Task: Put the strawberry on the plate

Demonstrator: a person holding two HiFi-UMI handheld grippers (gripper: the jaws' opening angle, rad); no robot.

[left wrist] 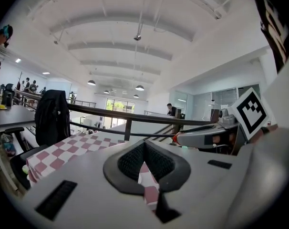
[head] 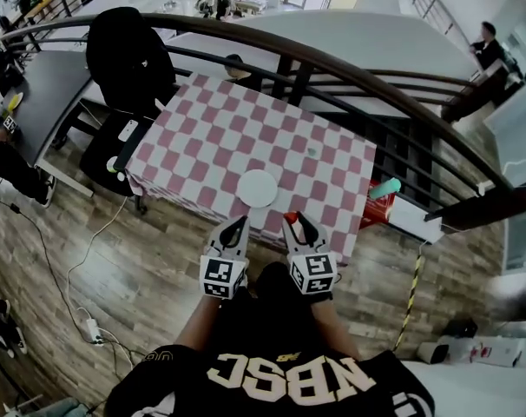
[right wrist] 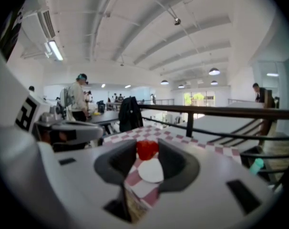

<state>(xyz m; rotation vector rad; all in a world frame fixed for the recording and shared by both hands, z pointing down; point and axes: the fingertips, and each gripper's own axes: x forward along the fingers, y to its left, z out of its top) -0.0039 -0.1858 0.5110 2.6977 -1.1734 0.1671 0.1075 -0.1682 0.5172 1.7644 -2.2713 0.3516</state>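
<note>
Hovering at the table's (head: 213, 137) near edge, left gripper (head: 242, 223) and right gripper (head: 293, 220) point toward the plate (head: 258, 188). Left gripper view: jaws together, empty. Right gripper view: jaws clamp the strawberry (right wrist: 147, 149), with the plate showing below it.

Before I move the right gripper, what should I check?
1. Strawberry held between the right gripper's jaws: ok.
2. Plate bare and ready: ok.
3. Strawberry above the plate: not ok; it's short of the near rim.
4. Left gripper shut, empty, off the plate: ok.
5. Checked cloth between right gripper and plate free of obstacles: ok.
</note>
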